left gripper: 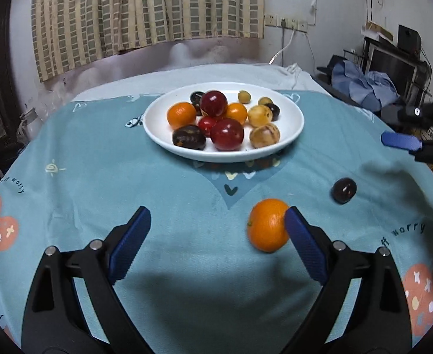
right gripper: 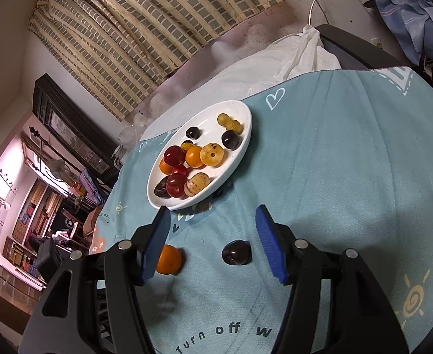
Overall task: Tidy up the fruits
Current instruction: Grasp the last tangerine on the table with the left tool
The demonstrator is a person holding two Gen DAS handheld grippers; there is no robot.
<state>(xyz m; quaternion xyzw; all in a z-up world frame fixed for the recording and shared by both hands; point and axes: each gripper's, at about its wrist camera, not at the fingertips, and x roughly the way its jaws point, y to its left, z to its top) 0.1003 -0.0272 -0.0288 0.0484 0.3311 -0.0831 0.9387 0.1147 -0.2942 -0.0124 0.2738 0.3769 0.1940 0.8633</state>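
A white plate [left gripper: 290, 131] holds several fruits: oranges, red plums, dark plums and yellow ones. It also shows in the right wrist view [right gripper: 243, 147]. A loose orange [left gripper: 266, 224] lies on the teal cloth just inside my left gripper's right finger, touching or nearly touching it. My left gripper [left gripper: 218, 221] is open wide and empty. A loose dark plum [left gripper: 344, 190] lies to the right. In the right wrist view the dark plum [right gripper: 236, 252] lies between the open fingers of my right gripper [right gripper: 213, 221], above the cloth. The orange [right gripper: 169, 259] sits partly behind its left finger.
The teal tablecloth [left gripper: 98, 162] covers the table, with a white cloth [right gripper: 299, 50] at the far edge. The right gripper's blue fingertip [left gripper: 400, 141] shows at the right of the left wrist view. Curtains, wall sockets and cluttered furniture stand beyond.
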